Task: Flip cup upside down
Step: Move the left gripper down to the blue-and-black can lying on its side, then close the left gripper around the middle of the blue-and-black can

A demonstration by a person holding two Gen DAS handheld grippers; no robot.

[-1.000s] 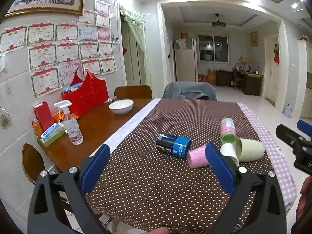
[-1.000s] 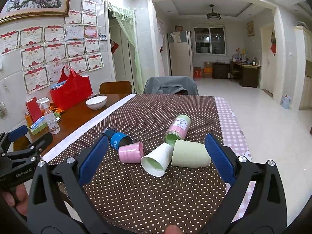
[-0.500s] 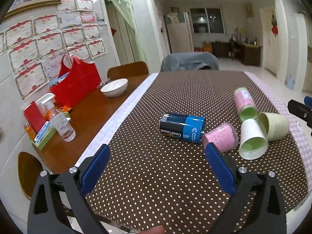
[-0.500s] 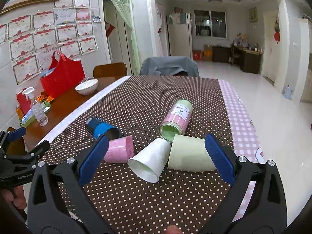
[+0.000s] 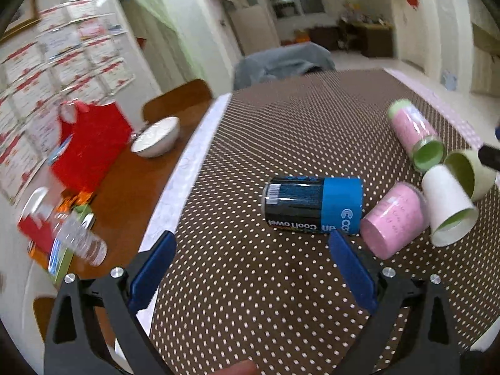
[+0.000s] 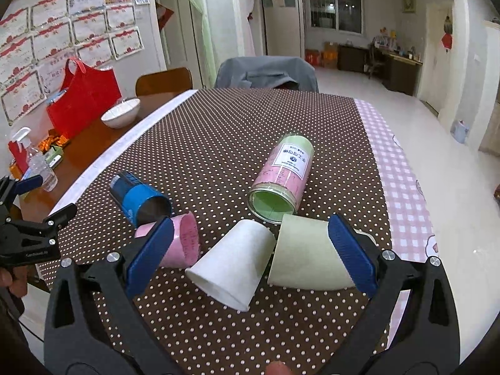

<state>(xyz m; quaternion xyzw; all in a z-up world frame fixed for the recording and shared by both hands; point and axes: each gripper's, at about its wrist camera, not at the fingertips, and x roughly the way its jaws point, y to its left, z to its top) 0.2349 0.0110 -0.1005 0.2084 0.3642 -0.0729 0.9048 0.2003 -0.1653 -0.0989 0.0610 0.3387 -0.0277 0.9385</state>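
Note:
Several cups lie on their sides on the dotted brown tablecloth (image 6: 218, 143). A white paper cup (image 6: 232, 267) lies between a pale green cup (image 6: 301, 253) and a small pink cup (image 6: 184, 240). A blue and black cup (image 6: 137, 198) and a tall pink and green cup (image 6: 286, 176) lie behind them. My right gripper (image 6: 248, 253) is open, low over the white cup. My left gripper (image 5: 251, 265) is open and empty, just in front of the blue and black cup (image 5: 312, 204), with the pink cup (image 5: 393, 220) to its right.
A white bowl (image 6: 120, 112), a red bag (image 6: 82, 97) and a spray bottle (image 6: 39, 164) stand on the bare wood at the table's left. A chair with a grey jacket (image 6: 265, 72) is at the far end. The table edge (image 6: 415, 218) runs along the right.
Both grippers have moved forward and down toward the cups. The left view has swung closer to the blue and black cup; the right one has closed in on the white cup. Both stay open.

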